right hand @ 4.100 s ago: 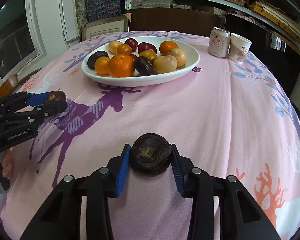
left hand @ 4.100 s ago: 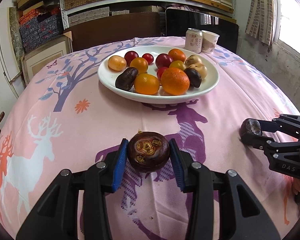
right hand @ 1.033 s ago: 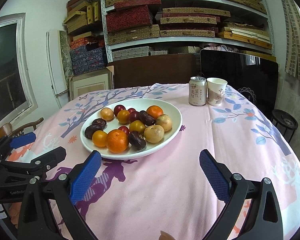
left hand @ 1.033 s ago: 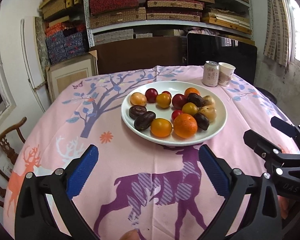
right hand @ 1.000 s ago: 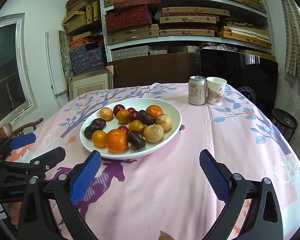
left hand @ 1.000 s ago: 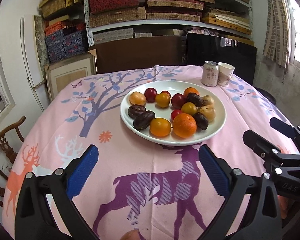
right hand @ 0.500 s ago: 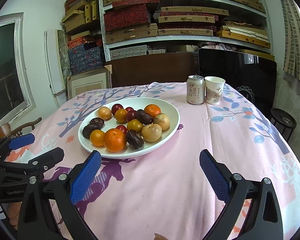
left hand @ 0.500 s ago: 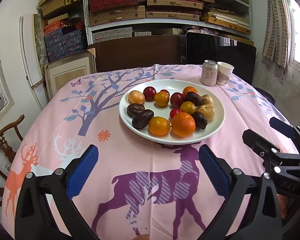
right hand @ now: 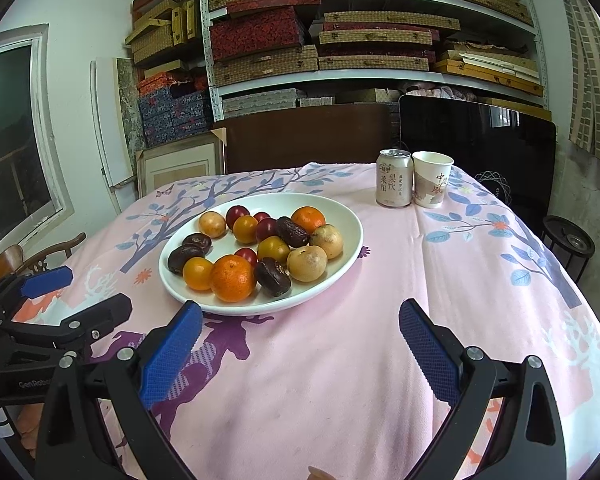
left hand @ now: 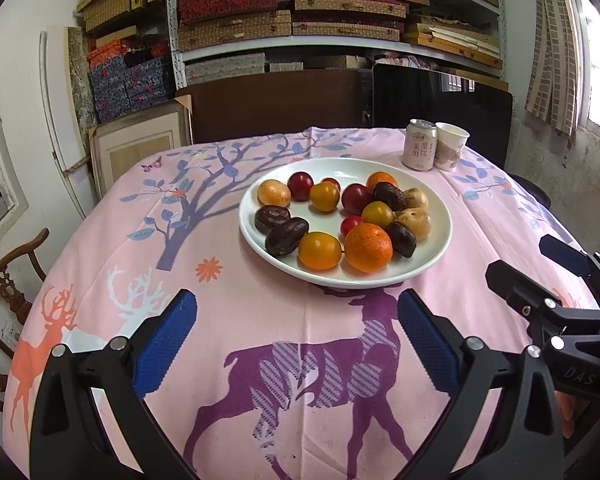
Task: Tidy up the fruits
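Fruits filled one white plate [left hand: 436, 256] ahead of both grippers' fingers: two oranges, three tangerines, four plums, four dark fruits, three tan ones. Left gripper [left hand: 298, 340] and right gripper [right hand: 300, 344] gaped wide, empty. One can [right hand: 395, 178] and one paper cup [right hand: 432, 185] stood beyond.

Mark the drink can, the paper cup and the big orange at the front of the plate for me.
drink can [right hand: 394, 182], right wrist view, middle of its label side.
paper cup [right hand: 431, 185], right wrist view, middle of its printed wall.
big orange [left hand: 368, 247], left wrist view, centre of its peel.
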